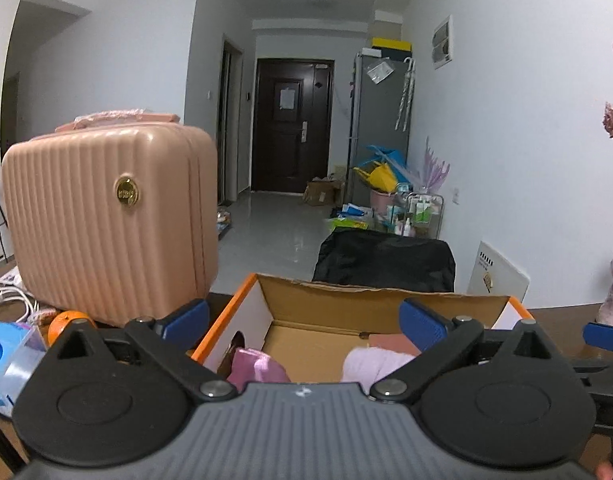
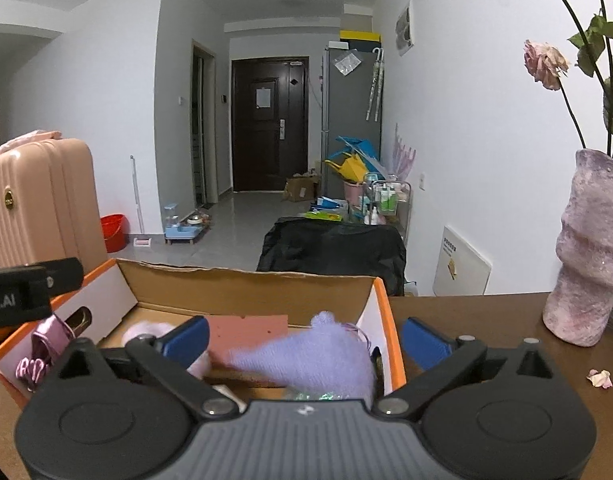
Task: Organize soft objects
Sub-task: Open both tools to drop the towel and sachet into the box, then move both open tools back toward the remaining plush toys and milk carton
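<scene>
An open cardboard box with orange edges (image 1: 386, 300) (image 2: 246, 284) stands on the brown table in front of both grippers. Inside lie a shiny pink pouch (image 1: 256, 368) (image 2: 46, 344), a pale pink fuzzy item (image 1: 376, 364), a salmon flat piece (image 2: 246, 334) and a lilac knitted hat (image 2: 314, 356). My left gripper (image 1: 304, 326) is open and empty over the box. My right gripper (image 2: 306, 338) is open, its fingers apart on either side of the lilac hat, which lies in the box's right corner.
A pink ribbed suitcase (image 1: 110, 220) (image 2: 34, 204) stands left of the box. An orange (image 1: 66, 322) and a tissue pack (image 1: 6, 360) lie at far left. A pink vase with roses (image 2: 586, 252) stands right. A black chair back (image 1: 386, 258) is behind the table.
</scene>
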Available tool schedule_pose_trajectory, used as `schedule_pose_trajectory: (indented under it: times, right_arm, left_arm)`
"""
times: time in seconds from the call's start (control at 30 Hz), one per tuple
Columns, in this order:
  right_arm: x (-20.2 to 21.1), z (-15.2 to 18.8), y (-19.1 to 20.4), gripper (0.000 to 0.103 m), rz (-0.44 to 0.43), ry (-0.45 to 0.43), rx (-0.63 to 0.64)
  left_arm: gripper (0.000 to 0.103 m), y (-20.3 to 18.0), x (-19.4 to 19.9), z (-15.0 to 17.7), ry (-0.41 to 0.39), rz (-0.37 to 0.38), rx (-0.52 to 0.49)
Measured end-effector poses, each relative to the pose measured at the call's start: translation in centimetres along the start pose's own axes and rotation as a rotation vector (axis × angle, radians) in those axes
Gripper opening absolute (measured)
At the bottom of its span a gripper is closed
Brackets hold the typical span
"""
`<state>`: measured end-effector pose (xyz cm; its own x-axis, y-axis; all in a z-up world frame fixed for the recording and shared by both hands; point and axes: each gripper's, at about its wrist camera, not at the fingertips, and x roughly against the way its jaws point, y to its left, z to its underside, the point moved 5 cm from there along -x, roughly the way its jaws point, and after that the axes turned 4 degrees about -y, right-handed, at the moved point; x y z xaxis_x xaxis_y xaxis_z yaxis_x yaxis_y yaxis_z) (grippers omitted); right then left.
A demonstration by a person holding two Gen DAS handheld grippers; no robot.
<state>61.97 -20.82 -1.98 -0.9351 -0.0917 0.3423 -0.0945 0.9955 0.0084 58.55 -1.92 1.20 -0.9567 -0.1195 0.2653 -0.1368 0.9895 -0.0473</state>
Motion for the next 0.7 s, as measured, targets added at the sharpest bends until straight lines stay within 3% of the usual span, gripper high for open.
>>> schedule_pose_trajectory:
  times: [0.17, 0.7]
  right_arm:
    - [0.2, 0.2, 0.1, 0.103, 0.005, 0.007, 0.013]
    - [3.0, 0.9, 0.5, 0.103, 0.006, -0.017, 0.057]
  left_arm:
    - [0.103, 0.5, -0.4, -0.2, 0.025, -0.010, 0.016]
    - [0.103, 0.6, 1.4, -0.1, 0.004, -0.012, -0.026]
